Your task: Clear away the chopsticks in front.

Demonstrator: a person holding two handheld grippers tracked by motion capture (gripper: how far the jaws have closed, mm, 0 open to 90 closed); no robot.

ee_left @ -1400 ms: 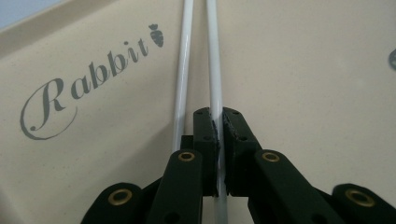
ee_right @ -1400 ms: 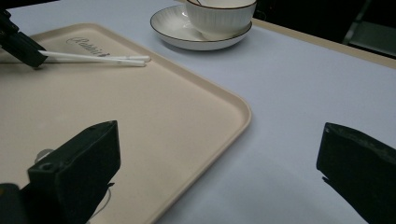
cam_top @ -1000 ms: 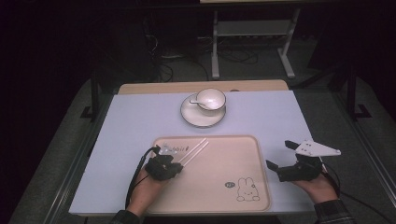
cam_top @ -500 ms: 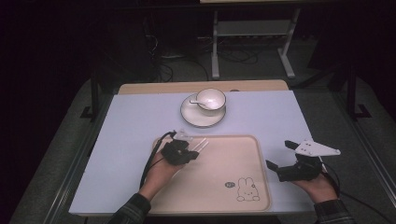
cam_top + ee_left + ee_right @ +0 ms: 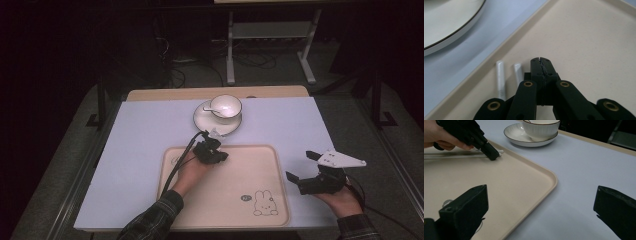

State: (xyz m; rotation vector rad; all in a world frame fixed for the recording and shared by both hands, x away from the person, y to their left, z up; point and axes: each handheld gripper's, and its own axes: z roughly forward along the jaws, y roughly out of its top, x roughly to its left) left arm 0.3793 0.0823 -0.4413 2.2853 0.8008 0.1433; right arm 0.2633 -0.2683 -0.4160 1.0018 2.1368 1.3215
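Left tool [image 5: 216,151] moved up the tray [image 5: 260,165]; rabbit print [image 5: 263,204], no legible writing.

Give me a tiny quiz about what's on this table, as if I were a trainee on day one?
1. True or false: the cup stands on the tray.
2. Which gripper has its jaws wide apart?
3. The two white sticks lie: A) in the cup, B) on the tray, C) on the floor.

Key: 1. False, it stands on the saucer. 2. The right gripper; the left gripper is shut. 3. B.
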